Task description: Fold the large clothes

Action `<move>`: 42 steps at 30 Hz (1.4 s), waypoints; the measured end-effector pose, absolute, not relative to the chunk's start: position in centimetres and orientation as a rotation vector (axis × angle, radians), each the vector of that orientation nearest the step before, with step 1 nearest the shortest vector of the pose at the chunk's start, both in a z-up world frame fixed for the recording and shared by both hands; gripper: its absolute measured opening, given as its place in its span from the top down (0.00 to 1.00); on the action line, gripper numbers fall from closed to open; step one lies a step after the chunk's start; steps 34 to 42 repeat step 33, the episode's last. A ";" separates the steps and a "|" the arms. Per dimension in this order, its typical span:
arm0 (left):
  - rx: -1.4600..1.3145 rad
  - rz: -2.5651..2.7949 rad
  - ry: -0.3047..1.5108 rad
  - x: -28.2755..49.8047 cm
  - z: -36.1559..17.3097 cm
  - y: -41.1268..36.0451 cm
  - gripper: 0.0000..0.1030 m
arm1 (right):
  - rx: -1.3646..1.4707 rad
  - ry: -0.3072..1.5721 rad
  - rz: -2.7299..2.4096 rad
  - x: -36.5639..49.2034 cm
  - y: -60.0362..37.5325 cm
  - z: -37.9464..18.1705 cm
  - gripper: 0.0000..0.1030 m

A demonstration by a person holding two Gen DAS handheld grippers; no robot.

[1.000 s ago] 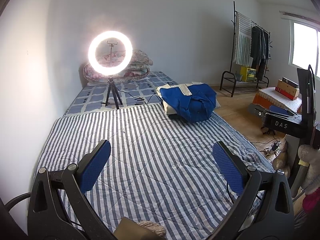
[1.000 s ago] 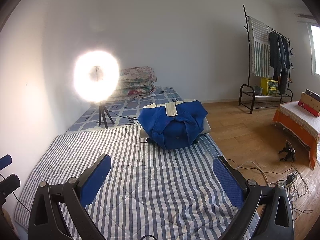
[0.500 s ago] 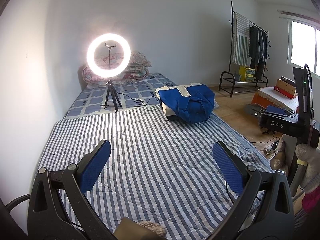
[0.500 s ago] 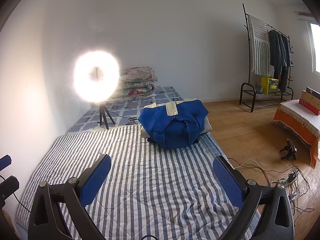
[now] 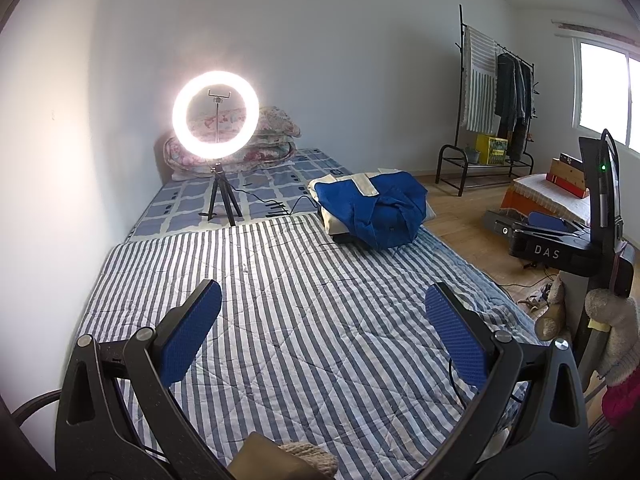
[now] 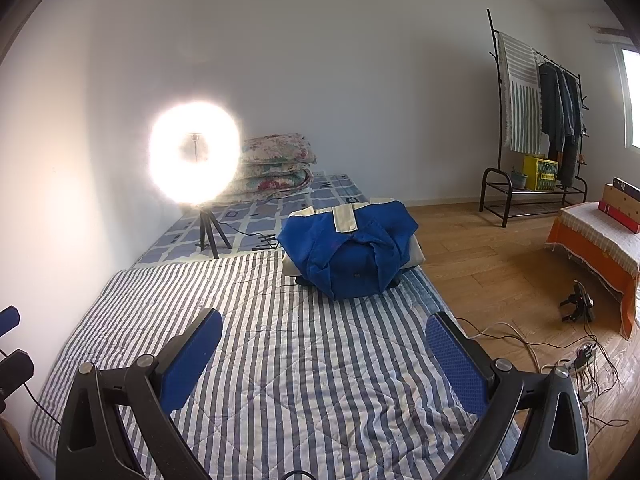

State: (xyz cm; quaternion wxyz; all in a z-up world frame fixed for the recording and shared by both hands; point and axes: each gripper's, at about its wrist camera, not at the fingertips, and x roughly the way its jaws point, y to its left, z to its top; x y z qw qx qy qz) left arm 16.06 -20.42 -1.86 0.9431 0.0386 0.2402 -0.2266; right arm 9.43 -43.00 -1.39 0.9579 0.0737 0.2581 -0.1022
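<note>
On the far right part of the blue-and-white striped quilted bed cover [image 5: 304, 320], well apart from both claws, sits the royal-blue garment with cream trim [image 6: 352, 248], bunched into a rounded heap on top of a cream cloth and something dark beneath it. Its edges look rumpled rather than squared, so I judge it is not lying in a neat fold; whether it is a pile waiting to be spread or a rough stack set aside, this scene fits both. The left gripper [image 5: 322, 332] hangs over bare stripes with its blue pads spread wide and nothing between them; the right gripper [image 6: 324, 354] likewise stands wide apart and empty. A glowing ring light on a small black tripod [image 5: 216, 120] stands beyond the cover
</note>
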 end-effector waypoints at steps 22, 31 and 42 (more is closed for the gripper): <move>0.084 -0.451 0.468 15.6 -1.4 -20.1 0.00 | 0.135 0.534 -0.185 9.7 -43.2 -1.7 0.00; 0.085 -0.438 0.452 15.5 -1.3 -20.2 0.00 | 0.132 0.537 -0.179 9.9 -43.3 -1.8 0.00; 0.081 -0.437 0.452 15.4 -1.3 -20.0 0.00 | 0.131 0.538 -0.177 10.0 -43.3 -1.8 0.00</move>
